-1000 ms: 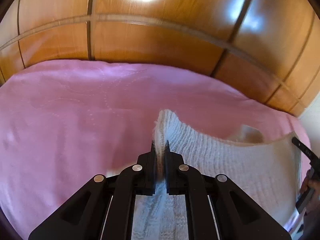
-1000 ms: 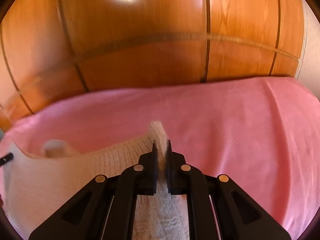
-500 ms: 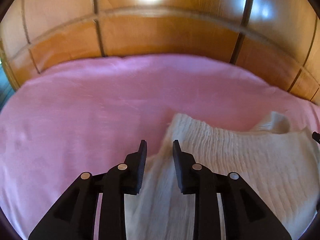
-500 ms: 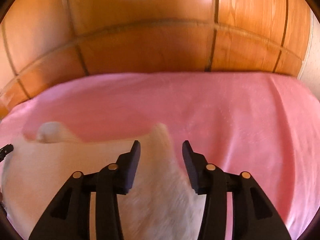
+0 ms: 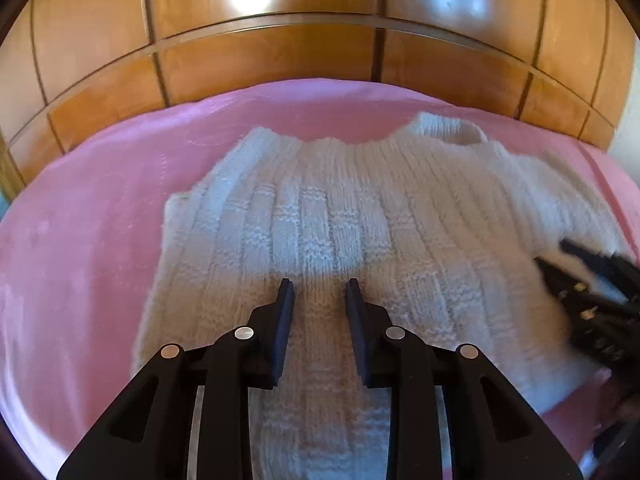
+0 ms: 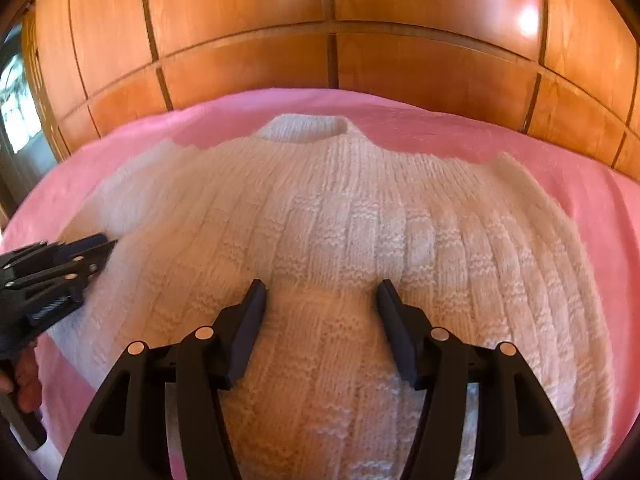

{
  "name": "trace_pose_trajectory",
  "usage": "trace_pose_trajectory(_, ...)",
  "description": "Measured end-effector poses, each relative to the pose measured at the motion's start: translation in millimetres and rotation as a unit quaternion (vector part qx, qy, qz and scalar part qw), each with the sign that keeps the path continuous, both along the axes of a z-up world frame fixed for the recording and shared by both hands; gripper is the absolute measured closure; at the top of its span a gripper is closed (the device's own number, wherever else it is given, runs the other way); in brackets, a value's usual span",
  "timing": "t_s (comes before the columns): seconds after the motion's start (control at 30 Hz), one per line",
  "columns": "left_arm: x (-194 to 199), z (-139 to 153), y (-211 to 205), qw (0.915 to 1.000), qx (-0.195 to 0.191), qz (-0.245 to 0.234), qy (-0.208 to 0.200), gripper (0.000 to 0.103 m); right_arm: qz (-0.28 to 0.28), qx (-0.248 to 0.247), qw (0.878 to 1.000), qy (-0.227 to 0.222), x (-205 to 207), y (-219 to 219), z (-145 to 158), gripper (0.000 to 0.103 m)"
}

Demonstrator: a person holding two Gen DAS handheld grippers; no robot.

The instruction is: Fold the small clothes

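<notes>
Jaws of the left gripper [image 5: 319,294] stand a little apart, and those of the right gripper [image 6: 322,294] have just been opening wider; neither pinches anything. Both hover over a white knitted sweater [image 6: 340,232] lying flat on the pink bedspread [image 5: 80,248], collar toward the wooden wardrobe [image 6: 400,52]. Bare pink cloth borders its far and side edges.

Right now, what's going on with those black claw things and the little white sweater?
A person is folding a small white knit sweater on a pink blanket, with a two-finger gripper in each hand. Both the left gripper and the right gripper have just been opening and are open, with nothing pinched. The sweater lies spread out, collar away from them.
</notes>
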State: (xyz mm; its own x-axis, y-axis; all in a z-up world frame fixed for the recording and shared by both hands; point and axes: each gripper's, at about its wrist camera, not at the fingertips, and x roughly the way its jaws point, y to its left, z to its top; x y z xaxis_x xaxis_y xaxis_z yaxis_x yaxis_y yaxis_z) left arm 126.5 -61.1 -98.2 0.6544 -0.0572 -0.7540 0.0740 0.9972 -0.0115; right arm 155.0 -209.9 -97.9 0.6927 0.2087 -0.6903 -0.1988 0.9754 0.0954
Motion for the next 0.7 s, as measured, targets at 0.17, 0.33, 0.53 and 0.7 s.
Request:
trace_pose_trajectory(0.17, -23.2, 31.6, 14.6, 0.999, -0.037, 0.016, -0.018, 0.06, -0.002, 0.018, 1.0, -0.002, -12.2, -11.0, 6.3, 0.043)
trace_pose_trajectory(0.33, -56.5, 53.6, 21.3, 0.9977, -0.035, 0.031, -0.049, 0.048, -0.012, 0.036, 0.999, -0.005, -38.6, -14.1, 20.5, 0.021)
trace_pose_trajectory(0.53, -72.4, 55.4, 33.9, 0.9971, -0.037, 0.042, -0.051, 0.048, -0.046, 0.049, 0.998, -0.007, -60.8, -36.4, 29.3, 0.015)
trace_pose_trajectory(0.7, -82.6, 49.2, 48.7, 0.997, -0.038, 0.051, -0.043, 0.048, -0.085, 0.053, 0.995, 0.011, -66.1, -62.0, 21.3, 0.014)
